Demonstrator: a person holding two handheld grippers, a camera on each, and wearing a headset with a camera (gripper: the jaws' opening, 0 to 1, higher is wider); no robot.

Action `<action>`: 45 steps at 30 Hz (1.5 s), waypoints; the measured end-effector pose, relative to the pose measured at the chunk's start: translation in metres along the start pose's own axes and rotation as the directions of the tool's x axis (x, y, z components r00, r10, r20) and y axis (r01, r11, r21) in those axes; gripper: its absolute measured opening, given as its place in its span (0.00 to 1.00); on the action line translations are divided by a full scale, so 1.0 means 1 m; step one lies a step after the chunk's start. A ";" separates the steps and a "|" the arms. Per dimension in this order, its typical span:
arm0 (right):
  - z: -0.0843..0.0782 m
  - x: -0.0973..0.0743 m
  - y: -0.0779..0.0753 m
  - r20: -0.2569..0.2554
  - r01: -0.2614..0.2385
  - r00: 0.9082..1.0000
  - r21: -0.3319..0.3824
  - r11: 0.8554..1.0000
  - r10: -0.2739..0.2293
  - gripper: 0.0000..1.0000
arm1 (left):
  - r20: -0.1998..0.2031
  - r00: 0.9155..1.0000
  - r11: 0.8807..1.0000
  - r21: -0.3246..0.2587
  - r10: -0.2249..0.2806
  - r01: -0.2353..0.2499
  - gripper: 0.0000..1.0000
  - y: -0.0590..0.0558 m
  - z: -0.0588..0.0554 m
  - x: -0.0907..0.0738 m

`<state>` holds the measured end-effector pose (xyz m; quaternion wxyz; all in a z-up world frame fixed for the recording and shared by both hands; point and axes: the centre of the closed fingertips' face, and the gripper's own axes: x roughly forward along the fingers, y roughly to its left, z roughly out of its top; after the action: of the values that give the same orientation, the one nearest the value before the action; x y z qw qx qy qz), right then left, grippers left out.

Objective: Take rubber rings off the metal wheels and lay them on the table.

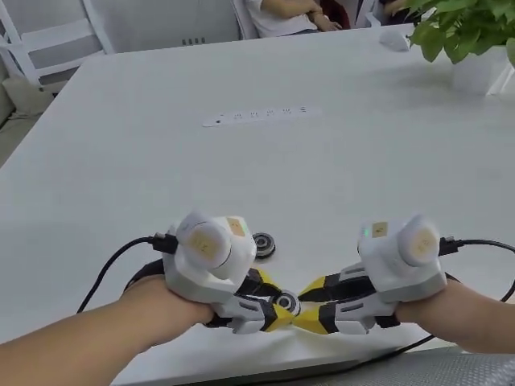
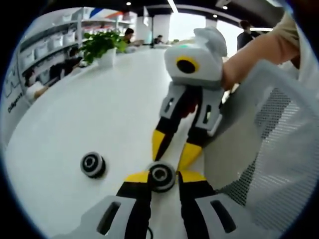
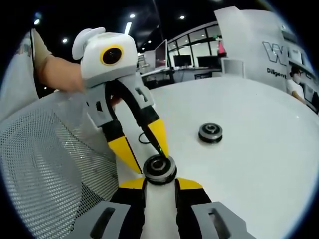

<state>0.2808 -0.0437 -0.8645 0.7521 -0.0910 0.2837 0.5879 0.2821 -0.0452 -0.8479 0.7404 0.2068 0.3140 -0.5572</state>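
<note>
At the near edge of the broad white table (image 1: pixel 346 169), the two grippers meet nose to nose over a small round metal wheel wearing a black rubber ring (image 2: pixel 162 177). The left gripper (image 2: pixel 163 178) has its yellow-tipped jaws drawn in on opposite sides of this wheel and appears to be clamping it. Whether the wheel rests on the table or hangs just above it I cannot tell. Its flat face and hub look up towards the head view, so its axle stands roughly upright and the ring runs level around it.

The right gripper (image 2: pixel 174 150) points straight at it from the opposite side. Its jaws are parted with nothing between them, the tips just short of the wheel's rim. That makes it the free tool for the peel. In my judgement it has to pinch the ring's edge on its own side and draw it off along the axle.

A second ringed metal wheel (image 1: pixel 263 244) lies flat, just beyond the left gripper.
</note>
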 end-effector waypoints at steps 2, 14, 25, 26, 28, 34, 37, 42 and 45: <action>0.000 0.000 0.000 0.002 0.000 1.000 0.001 1.000 0.000 0.20 | -0.006 1.000 1.000 0.000 0.002 -0.002 0.22 0.000 -0.002 0.001; 0.001 0.002 0.000 0.008 0.003 1.000 -0.002 1.000 -0.003 0.20 | -0.003 0.999 0.998 0.039 0.055 -0.054 0.14 0.006 -0.003 0.002; -0.002 0.001 -0.003 0.014 0.038 0.999 -0.015 0.999 -0.038 0.16 | 0.013 0.997 0.997 0.035 0.075 -0.075 0.14 0.007 -0.003 0.002; -0.003 0.001 -0.004 0.015 0.041 0.999 -0.016 0.999 -0.041 0.16 | 0.013 0.997 0.997 0.034 0.075 -0.075 0.14 0.007 -0.003 0.002; -0.004 0.000 -0.005 0.015 0.045 0.999 -0.012 0.999 -0.045 0.15 | 0.015 0.997 0.996 0.031 0.077 -0.078 0.14 0.007 -0.003 0.001; -0.005 0.000 -0.006 0.014 0.047 0.999 0.001 0.999 -0.047 0.13 | 0.017 0.997 0.997 0.028 0.078 -0.078 0.14 0.007 -0.003 0.001; -0.005 0.000 -0.006 0.016 0.047 0.999 0.010 0.999 -0.047 0.12 | 0.020 0.997 0.997 0.024 0.078 -0.078 0.14 0.007 -0.003 0.001; -0.005 -0.001 -0.007 0.020 0.049 0.999 0.025 0.998 -0.050 0.09 | 0.022 0.997 0.997 0.021 0.077 -0.078 0.13 0.007 -0.003 0.001; -0.006 -0.001 -0.009 0.022 0.052 0.998 0.042 0.998 -0.053 0.04 | 0.020 0.997 0.997 0.022 0.078 -0.079 0.13 0.007 -0.003 0.001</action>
<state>0.2871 -0.0505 -0.8708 0.7723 -0.0762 0.2848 0.5627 0.2886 -0.0420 -0.8512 0.7623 0.2223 0.2920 -0.5331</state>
